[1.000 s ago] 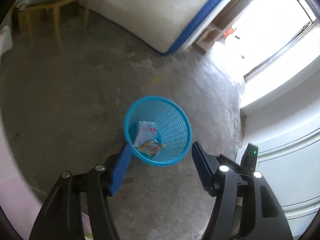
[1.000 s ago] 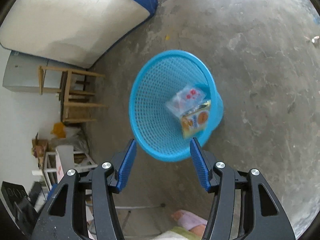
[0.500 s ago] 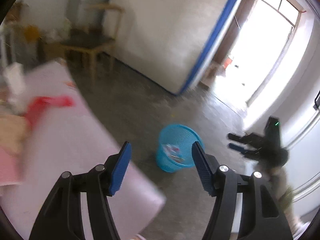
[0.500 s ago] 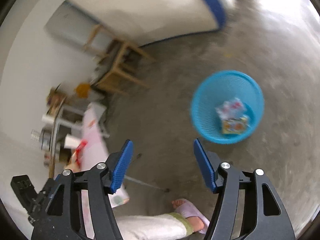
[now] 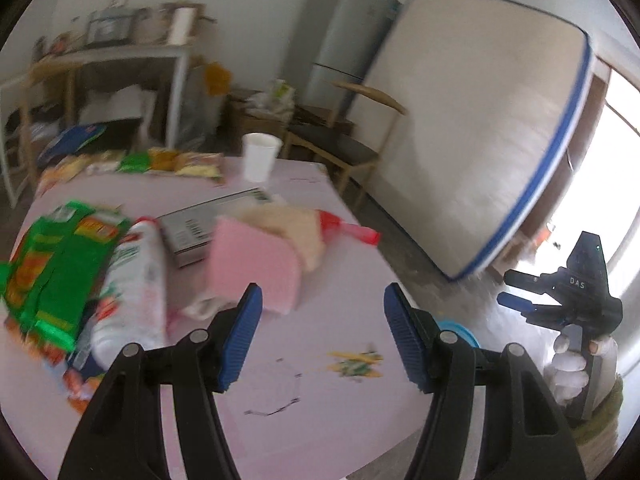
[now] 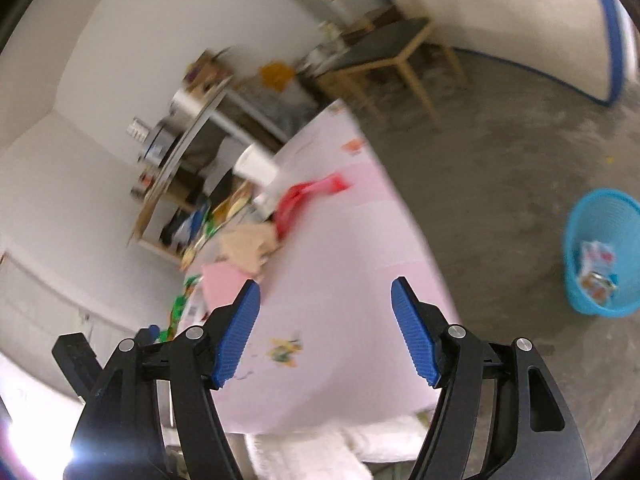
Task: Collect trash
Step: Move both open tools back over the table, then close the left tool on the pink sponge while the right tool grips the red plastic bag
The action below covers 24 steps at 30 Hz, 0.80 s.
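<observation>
Blue-padded left tongs [image 5: 322,334] agape over table [image 5: 320,420] | right tongs [image 6: 325,330] likewise

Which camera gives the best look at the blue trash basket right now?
The right wrist view: the basket stands on the floor in full view, wrappers inside. The left wrist view shows only a sliver of its rim behind that gripper's finger.

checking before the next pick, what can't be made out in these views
- Blue basket: left wrist view shows only a sliver of rim behind the left gripper's right finger and the table edge.
- Small yellow-green wrapper: motion blur hides its print in both views.
- Packets in the basket: too small and blurred to identify.
- Green packets: cut off at the left edge, text smeared.
- Right gripper: open, nothing between its fingers.
</observation>
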{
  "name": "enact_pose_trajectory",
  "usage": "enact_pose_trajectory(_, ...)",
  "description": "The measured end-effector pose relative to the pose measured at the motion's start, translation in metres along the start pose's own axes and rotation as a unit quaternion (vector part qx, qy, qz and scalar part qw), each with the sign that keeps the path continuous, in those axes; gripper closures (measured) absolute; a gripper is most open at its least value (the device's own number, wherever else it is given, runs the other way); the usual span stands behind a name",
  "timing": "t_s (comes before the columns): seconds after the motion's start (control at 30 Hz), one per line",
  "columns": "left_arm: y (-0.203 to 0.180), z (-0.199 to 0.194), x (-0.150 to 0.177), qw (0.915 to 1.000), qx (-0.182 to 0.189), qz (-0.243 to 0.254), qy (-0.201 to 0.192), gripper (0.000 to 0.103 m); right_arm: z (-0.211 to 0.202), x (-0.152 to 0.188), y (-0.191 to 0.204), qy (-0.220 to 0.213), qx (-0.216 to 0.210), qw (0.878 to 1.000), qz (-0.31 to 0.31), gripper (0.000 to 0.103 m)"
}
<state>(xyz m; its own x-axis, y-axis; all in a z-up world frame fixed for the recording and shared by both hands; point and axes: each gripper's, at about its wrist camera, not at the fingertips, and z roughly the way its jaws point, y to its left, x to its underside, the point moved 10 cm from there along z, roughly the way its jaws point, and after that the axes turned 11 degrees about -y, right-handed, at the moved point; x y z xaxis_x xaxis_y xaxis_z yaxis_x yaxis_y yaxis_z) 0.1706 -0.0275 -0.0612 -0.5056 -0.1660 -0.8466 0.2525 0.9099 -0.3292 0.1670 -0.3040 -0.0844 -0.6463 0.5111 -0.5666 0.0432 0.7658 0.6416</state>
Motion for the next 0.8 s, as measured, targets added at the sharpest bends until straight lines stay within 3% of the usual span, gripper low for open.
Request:
enact_pose_trajectory(0.13, 0.025, -0.004, 0.004, 0.9998, -0.004, -0.019, -0.002, 0.042, 0.024, 0.006, 0.035, 0.025, -0.011, 0.999, -0.026, 0.038)
enact_pose_trajectory(0.27, 0.034, -0.005, 0.001, 0.9993, 0.001, -0.035, -0.013, 0.042, 0.056, 0.006, 0.044, 0.04, 0.001, 0.999, -0.031, 0.038)
enact_pose_trajectory(0.53, 0.03, 0.006, 0.0, 0.9994, 0.006, -0.022, -0.025, 0.042, 0.111, -0.003, 0.047, 0.075, 0.001, 0.997, 0.023, 0.038)
enact_pose_trajectory(0.67, 0.031, 0.028, -0.003, 0.9997, -0.016, -0.005, -0.019, 0.042, 0.143, -0.01, 0.046, 0.09, 0.003, 0.994, 0.055, 0.038)
enact_pose_trajectory(0.8, 0.038, 0.054, -0.011, 0.9979, -0.063, 0.007, -0.016, 0.042, 0.176, -0.018, 0.042, 0.103, 0.014, 0.992, 0.078, 0.038)
